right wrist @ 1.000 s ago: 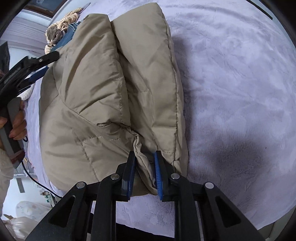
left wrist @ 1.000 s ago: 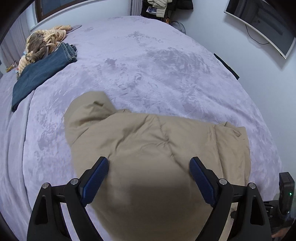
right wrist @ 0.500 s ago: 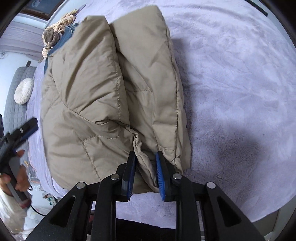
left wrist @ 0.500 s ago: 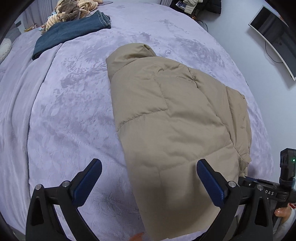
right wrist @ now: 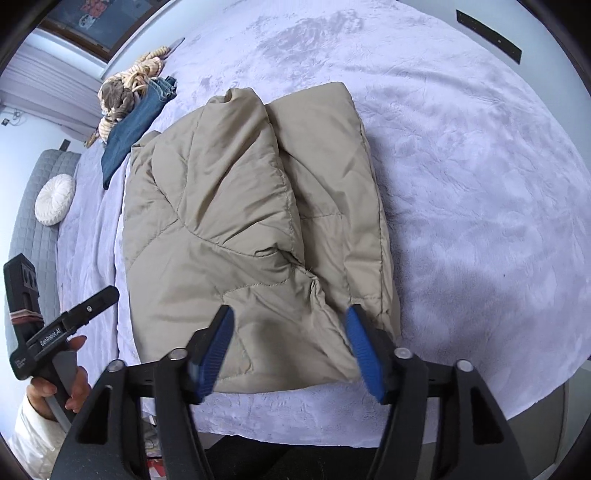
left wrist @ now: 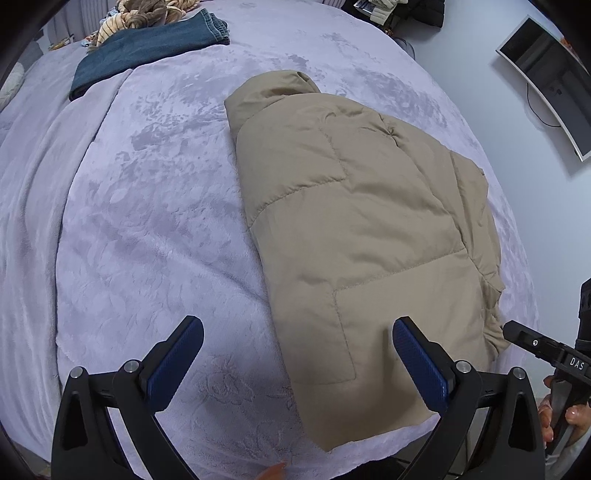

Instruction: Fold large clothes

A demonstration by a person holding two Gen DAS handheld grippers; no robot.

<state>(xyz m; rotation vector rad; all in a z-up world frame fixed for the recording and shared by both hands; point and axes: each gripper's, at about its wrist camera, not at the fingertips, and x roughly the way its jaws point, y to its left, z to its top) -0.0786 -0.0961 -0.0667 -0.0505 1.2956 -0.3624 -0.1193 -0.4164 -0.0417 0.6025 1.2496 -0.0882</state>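
Observation:
A beige puffer jacket (left wrist: 354, 229) lies folded on the lilac bed cover (left wrist: 147, 229), its hem near the bed's front edge. My left gripper (left wrist: 295, 362) is open and empty, raised above the jacket's near left corner. In the right wrist view the jacket (right wrist: 251, 229) shows with its two sides folded inward. My right gripper (right wrist: 288, 347) is open, its fingers either side of the jacket's near hem, holding nothing. The left gripper (right wrist: 92, 306) also shows at the left of that view.
Folded blue jeans (left wrist: 147, 48) and a brown-and-cream knit bundle (left wrist: 144, 11) lie at the bed's far left. A white round cushion (right wrist: 55, 199) sits on a grey sofa. A monitor (left wrist: 550, 77) hangs on the right wall.
My right gripper has opened and let go of the jacket's hem. My left gripper has pulled back toward the bed's near edge, staying open.

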